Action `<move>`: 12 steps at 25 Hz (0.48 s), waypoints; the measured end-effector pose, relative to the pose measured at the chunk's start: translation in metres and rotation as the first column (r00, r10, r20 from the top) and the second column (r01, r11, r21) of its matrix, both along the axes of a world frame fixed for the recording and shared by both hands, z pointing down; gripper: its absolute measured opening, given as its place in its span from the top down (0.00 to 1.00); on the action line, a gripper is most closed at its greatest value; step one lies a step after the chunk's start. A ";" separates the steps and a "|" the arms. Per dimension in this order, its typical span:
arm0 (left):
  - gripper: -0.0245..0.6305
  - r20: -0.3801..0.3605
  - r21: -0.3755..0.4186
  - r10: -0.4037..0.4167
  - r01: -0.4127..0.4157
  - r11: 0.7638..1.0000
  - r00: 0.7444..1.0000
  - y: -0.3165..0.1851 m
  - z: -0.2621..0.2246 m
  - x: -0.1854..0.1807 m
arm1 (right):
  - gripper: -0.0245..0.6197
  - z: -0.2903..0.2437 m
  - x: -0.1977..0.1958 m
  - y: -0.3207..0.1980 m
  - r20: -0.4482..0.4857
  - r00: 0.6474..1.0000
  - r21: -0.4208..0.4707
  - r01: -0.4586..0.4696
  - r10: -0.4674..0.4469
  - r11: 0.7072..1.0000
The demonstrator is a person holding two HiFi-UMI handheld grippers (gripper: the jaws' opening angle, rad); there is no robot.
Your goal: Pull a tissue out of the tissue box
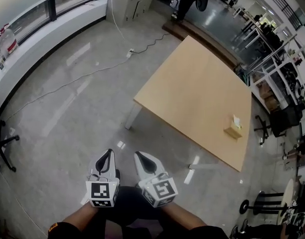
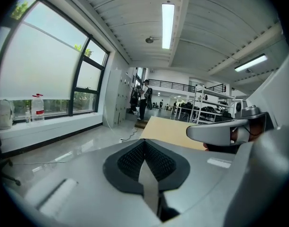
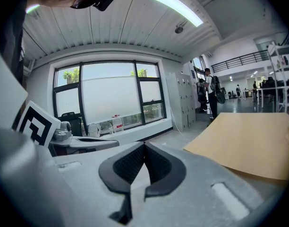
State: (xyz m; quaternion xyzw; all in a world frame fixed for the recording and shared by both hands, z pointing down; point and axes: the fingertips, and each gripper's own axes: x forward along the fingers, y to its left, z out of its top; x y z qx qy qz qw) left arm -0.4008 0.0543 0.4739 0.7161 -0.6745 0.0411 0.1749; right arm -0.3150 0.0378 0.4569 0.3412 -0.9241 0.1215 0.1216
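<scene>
A small tan tissue box (image 1: 233,131) with a white tissue (image 1: 236,120) standing out of its top sits near the right edge of the wooden table (image 1: 197,93). My left gripper (image 1: 109,154) and right gripper (image 1: 139,156) are side by side over the floor, well short of the table and far from the box. Both are shut with nothing between the jaws. In the left gripper view the left gripper (image 2: 144,141) has its pads meeting, with the table (image 2: 170,129) ahead. The right gripper (image 3: 144,144) is likewise closed, and the table (image 3: 250,138) lies to its right.
Glossy floor lies between me and the table, with a white cable (image 1: 82,76) running across it. A window ledge holding a water bottle (image 1: 7,39) runs along the left. Black chairs (image 1: 279,121) and shelving crowd the right side. A person (image 2: 145,98) stands beyond the table.
</scene>
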 end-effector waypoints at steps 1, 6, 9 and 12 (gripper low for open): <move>0.93 0.002 -0.003 0.017 -0.017 1.000 1.000 -0.003 -0.002 0.006 | 0.98 0.000 0.006 0.000 0.001 1.000 -0.003 -0.018 0.018 1.000; 0.93 0.014 -0.016 0.099 -0.099 0.995 0.995 -0.013 -0.004 0.042 | 0.98 0.001 0.041 -0.003 0.014 0.995 -0.025 -0.101 0.101 0.995; 0.93 0.021 -0.036 0.144 -0.143 0.989 0.989 -0.016 -0.007 0.063 | 0.98 0.002 0.062 -0.003 0.021 0.989 -0.038 -0.147 0.147 0.988; 0.93 0.026 -0.054 0.187 -0.185 0.981 0.982 -0.020 -0.006 0.086 | 0.98 0.002 0.084 -0.004 0.028 0.981 -0.047 -0.190 0.191 0.981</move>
